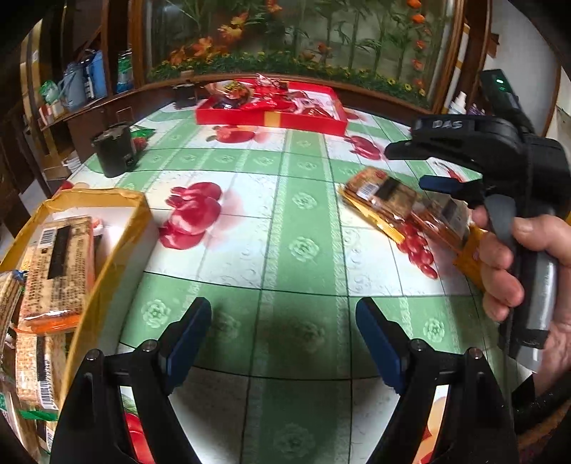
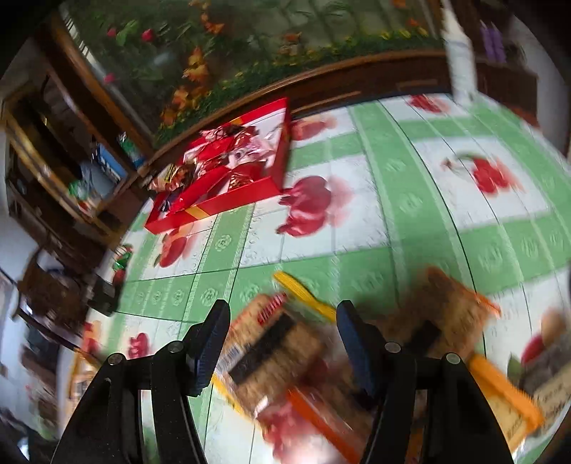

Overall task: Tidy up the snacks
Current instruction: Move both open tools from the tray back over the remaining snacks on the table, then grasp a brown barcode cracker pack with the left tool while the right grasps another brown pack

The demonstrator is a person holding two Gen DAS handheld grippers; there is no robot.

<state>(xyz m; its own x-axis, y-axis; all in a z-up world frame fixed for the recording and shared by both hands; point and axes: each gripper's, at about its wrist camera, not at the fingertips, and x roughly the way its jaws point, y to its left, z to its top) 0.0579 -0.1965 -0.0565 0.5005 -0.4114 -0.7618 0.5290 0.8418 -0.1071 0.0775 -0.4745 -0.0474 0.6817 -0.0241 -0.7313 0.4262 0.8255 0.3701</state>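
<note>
The left gripper (image 1: 283, 342) hangs over bare cloth with its black arms and blue pads spread, the jaws open with nothing between them. Beneath it lies the desk (image 1: 303, 214), covered in a glossy oilcloth of green and white checks printed with red fruit.

Just to its left stands a yellow-walled cardboard box (image 1: 125, 228), and inside lie several clear-wrapped brown cracker packets (image 1: 59, 264) with black labels and barcodes, stacked against each other.

To the right, a person's hand (image 1: 517, 267) grips the grey handle of the right gripper (image 1: 407, 167), seen from the side in the left wrist view. Its jaws stand apart and hold nothing. Below them, on the cloth, lie two more brown snack packets with orange and yellow edges (image 1: 389, 196), touching each other.

In the right wrist view these packets are blurred: one (image 2: 271, 342) lies under the gap between the open jaws (image 2: 282, 342), the other (image 2: 446, 314) just to the right of it.

Farther back on the left a small black cylindrical container (image 1: 114, 150) stands upright. At the far edge of the desk rests a shallow red gift box (image 1: 271, 119), filled with red-wrapped sweets. Behind it rises a wooden-framed panel painted with flowers and bamboo (image 1: 303, 32).
</note>
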